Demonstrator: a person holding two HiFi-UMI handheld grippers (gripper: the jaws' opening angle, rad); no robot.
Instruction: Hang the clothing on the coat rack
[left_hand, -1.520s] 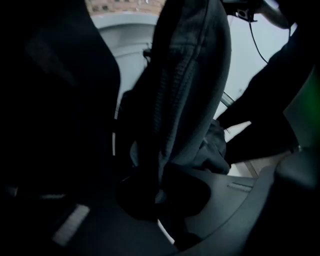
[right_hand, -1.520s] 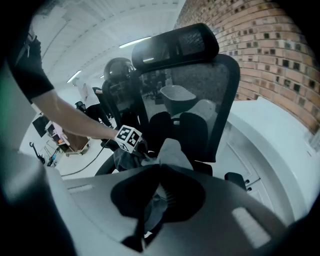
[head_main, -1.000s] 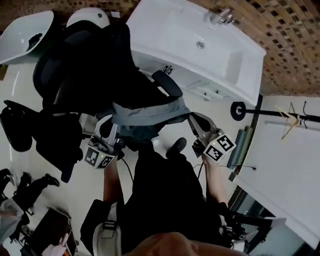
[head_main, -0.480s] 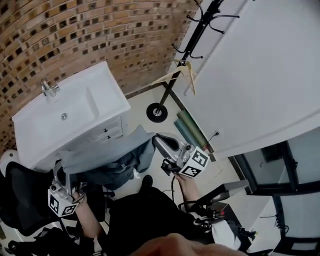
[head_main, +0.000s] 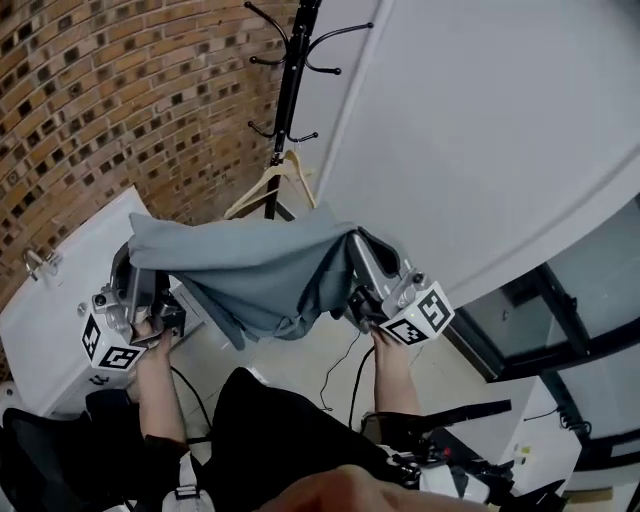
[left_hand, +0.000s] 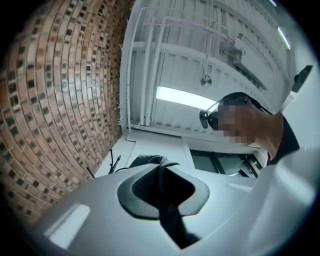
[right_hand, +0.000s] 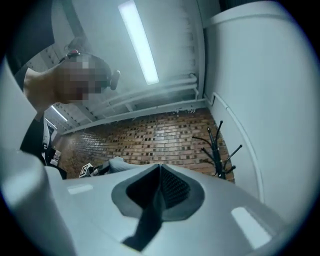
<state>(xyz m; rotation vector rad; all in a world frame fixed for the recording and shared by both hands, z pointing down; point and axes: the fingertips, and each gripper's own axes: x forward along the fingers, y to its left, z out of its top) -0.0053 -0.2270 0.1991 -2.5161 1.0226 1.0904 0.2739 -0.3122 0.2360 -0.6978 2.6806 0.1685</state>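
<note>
My left gripper (head_main: 134, 268) and my right gripper (head_main: 360, 252) each pinch one end of the clothing (head_main: 262, 268), a soft grey-blue garment of matte woven cloth. It spans the gap between them like a loose sheet, its top edge fairly taut and its lower part sagging in heavy folds. In the left gripper view my dark ribbed pads (left_hand: 150, 186) are pressed together with only a thin edge of fabric caught in the seam, and a bunched grey lump of it shows just past the tips. In the right gripper view the diamond-textured pads (right_hand: 172, 189) are likewise clamped shut on a thin edge of the cloth.

Beyond the garment stands the coat rack (head_main: 291, 75), a slim black metal pole with curved hooks, set against a rough red-brown brick wall (head_main: 100, 100) and beside a smooth white wall (head_main: 480, 130). A pale wooden hanger (head_main: 274, 186) with an angular triangular shape hangs low on the rack, just above the garment's top edge.
</note>
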